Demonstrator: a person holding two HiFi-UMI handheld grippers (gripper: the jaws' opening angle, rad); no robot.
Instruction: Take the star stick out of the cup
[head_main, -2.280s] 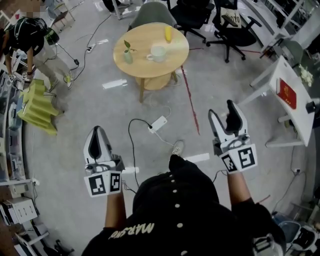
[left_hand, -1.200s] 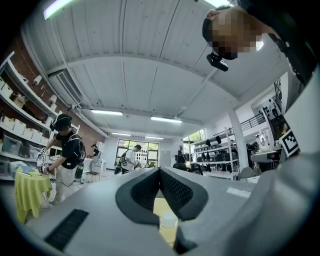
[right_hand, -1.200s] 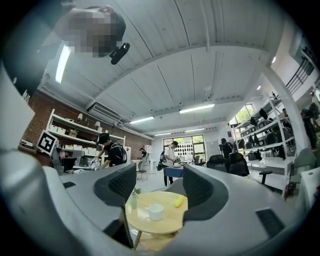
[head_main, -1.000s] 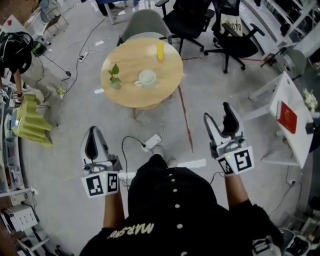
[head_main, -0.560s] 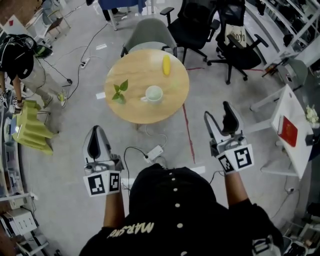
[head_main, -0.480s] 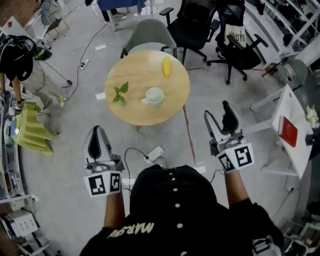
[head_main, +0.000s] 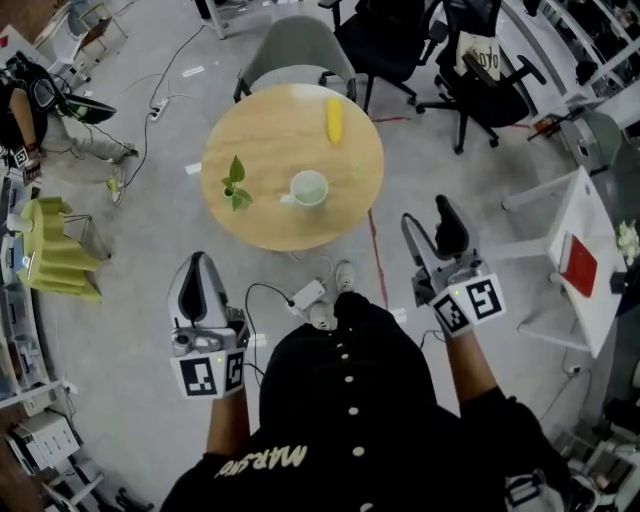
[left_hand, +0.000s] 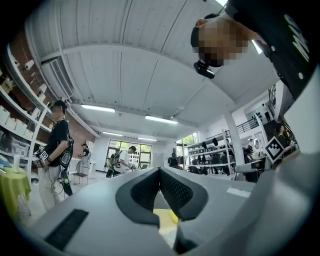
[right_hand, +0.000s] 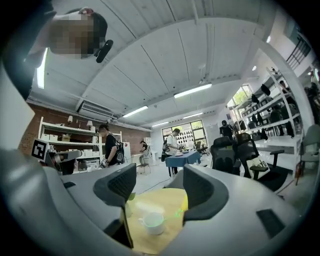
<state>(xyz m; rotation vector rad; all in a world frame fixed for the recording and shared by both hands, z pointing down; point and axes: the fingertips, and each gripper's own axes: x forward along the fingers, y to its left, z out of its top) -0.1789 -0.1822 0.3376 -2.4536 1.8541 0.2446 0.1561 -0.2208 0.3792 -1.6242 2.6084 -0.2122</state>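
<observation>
Fingers (right_hand: 202, 192) of the right gripper (head_main: 427, 216) gape empty, the left gripper's (head_main: 203, 280) pinch together; stepping nearer the cup (head_main: 308, 187) at the round table's (head_main: 262, 218) middle should come first.

Shared open-plan office or robotics lab. Just behind the round pale wooden table (head_main: 280, 130), black swivel office chairs (head_main: 390, 40); in front, white power strip (head_main: 306, 296) with loose cables on grey floor; right, white desk (head_main: 590, 240); beyond, white metal storage shelves (right_hand: 280, 117).
</observation>
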